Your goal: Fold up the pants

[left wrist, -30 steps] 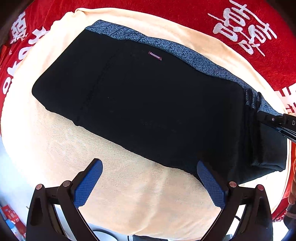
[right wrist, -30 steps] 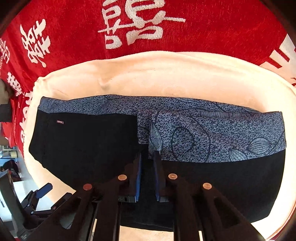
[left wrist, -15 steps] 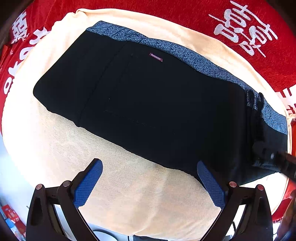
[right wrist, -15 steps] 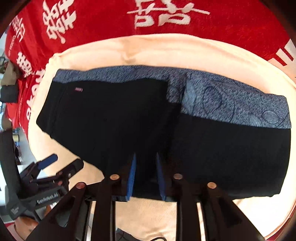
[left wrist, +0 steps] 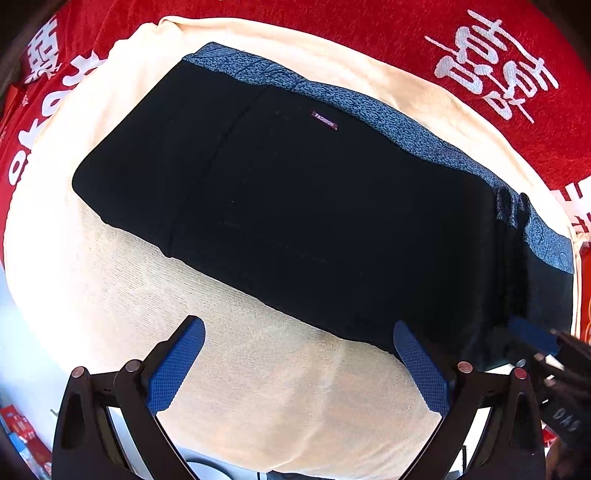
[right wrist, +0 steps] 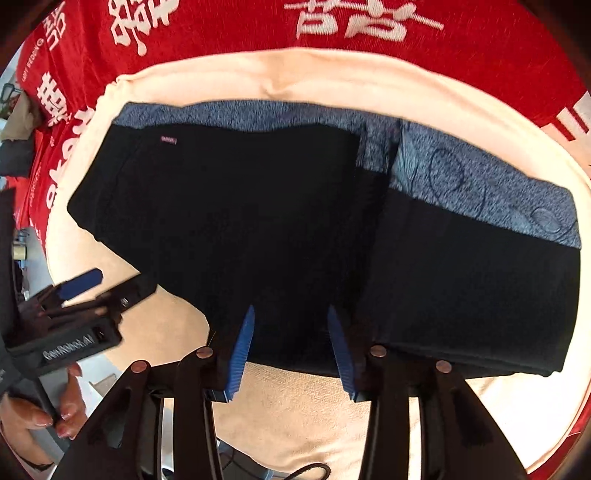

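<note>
Red cloth (left wrist: 388,33) with white characters covers the surface under everything, and on it you have a cream towel (left wrist: 258,369) spread out. On the towel lie the pants (left wrist: 295,206), black, folded into a long flat bundle, with a strip of blue-grey patterned fabric (right wrist: 480,184) running along the far edge. In your right wrist view the bundle shows a step near the middle: one folded part lies on the right side, and the patterned strip is wider there. A small label (left wrist: 325,120) sits on the black fabric just below the patterned strip.

Your left gripper (left wrist: 299,365) points down over the bare towel, beside the near edge of the pants. Its blue fingers (left wrist: 177,365) stand wide apart and nothing is between them; the right-side one is just at the edge of the black fabric. Your hand (right wrist: 48,406) holding this gripper shows at the lower left of the right wrist view.

Your right gripper (right wrist: 291,350) is at the near edge of the pants, close to the step. Its jaws are opening; black fabric is seen between the blue fingers (right wrist: 242,350), but the pads do not press on it.
</note>
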